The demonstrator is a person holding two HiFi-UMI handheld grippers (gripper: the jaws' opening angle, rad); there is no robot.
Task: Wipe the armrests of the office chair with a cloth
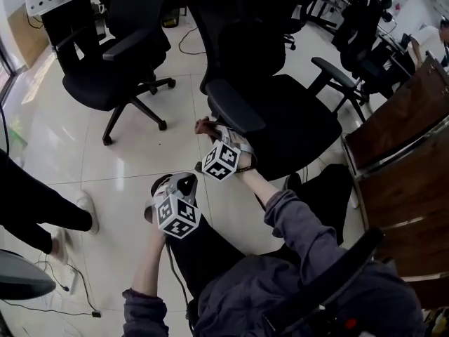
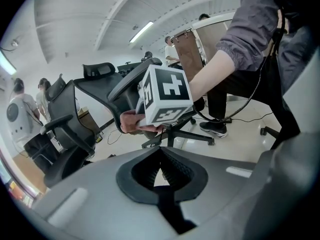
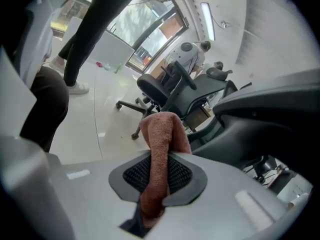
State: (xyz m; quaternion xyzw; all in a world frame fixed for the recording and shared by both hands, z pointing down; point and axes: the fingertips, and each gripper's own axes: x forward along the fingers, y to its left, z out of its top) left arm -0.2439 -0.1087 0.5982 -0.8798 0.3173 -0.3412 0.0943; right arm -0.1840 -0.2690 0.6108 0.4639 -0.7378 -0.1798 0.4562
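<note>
Step judged as wipe stroke beginning: right gripper [image 1: 219, 140] at frame centre, fingers pinching the reddish cloth [image 1: 205, 126] just beside the lower-left end of the armrest [image 1: 235, 107] of the office chair [image 1: 295, 121]; left gripper [image 1: 175, 201] lower left, fingers pressed together, empty; next move likely calls for dragging the cloth along the armrest.

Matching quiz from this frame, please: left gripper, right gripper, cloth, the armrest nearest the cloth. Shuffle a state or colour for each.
1. left gripper
2. right gripper
3. cloth
4. armrest

A. reddish-brown
B. black
C. clamped on the cloth
D. holds nothing

Pairs: 1-D, 2-C, 3-A, 4-B
</note>
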